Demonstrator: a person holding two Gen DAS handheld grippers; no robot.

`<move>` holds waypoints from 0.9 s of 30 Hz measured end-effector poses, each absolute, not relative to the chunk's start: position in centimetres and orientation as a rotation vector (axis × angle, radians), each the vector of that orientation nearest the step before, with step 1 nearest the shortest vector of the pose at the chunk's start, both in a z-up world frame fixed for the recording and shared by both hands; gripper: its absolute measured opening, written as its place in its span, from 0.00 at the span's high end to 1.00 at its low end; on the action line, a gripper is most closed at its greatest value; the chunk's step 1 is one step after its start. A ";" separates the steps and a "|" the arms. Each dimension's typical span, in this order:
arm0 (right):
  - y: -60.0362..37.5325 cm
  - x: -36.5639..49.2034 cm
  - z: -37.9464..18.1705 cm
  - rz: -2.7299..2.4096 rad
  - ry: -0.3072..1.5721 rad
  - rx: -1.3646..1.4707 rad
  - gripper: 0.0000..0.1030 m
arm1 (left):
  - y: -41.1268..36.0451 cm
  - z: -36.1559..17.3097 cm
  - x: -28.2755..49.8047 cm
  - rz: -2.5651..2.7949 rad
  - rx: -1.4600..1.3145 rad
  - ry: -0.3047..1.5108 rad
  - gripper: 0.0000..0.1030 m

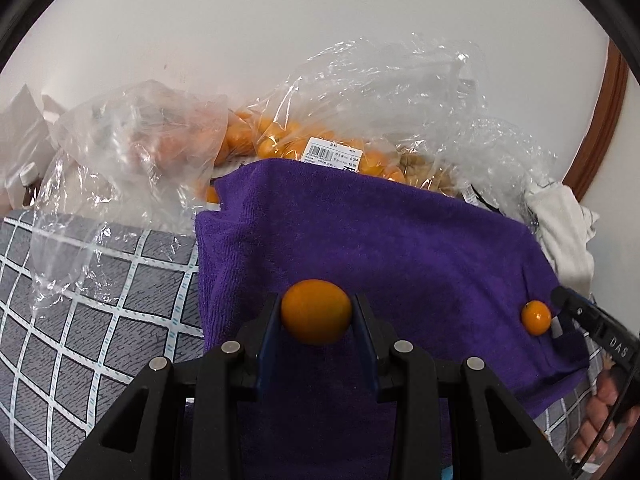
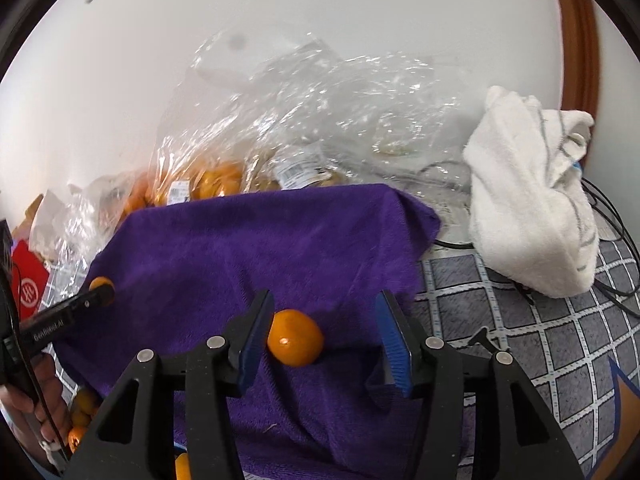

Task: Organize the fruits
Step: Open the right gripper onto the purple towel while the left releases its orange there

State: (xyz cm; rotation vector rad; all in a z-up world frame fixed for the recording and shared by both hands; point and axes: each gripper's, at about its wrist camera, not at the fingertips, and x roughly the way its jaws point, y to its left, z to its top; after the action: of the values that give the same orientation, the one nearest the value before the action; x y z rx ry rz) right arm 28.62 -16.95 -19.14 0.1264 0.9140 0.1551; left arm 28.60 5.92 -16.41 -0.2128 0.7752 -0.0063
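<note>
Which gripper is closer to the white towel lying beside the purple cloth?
Right. The right gripper stands open over the purple cloth near its towel-side edge, with the white towel just beyond. The left gripper, shut on a kumquat, is at the cloth's far side.

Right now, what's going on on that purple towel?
A person works two handheld grippers over the purple terry towel. The left gripper is shut on a small oval orange kumquat. The right gripper is open, a second orange kumquat lying on the towel by its left finger. Clear plastic bags of fruit sit behind.
</note>
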 end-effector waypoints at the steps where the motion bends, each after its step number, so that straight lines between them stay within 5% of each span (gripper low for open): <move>1: -17.0 28.7 -19.2 0.155 0.916 0.129 0.49 | 5.9 -16.5 28.6 -0.006 -0.207 0.776 0.67; 13: -16.6 27.9 -18.1 0.136 0.858 0.085 0.49 | 5.8 -16.5 28.4 -0.007 -0.201 0.772 0.67; 20: -16.0 27.5 -17.4 0.190 0.875 0.066 0.49 | 5.7 -16.1 28.0 -0.036 -0.220 0.744 0.49; 27: -15.1 26.8 -15.4 0.261 0.863 0.098 0.49 | 7.1 -14.6 26.7 -0.028 -0.297 0.642 0.46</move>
State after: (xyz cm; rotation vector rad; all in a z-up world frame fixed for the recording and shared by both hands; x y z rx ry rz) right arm 26.79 -15.14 -15.37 0.0979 0.8634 0.2614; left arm 26.71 7.13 -14.60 -0.2969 0.6423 -0.0280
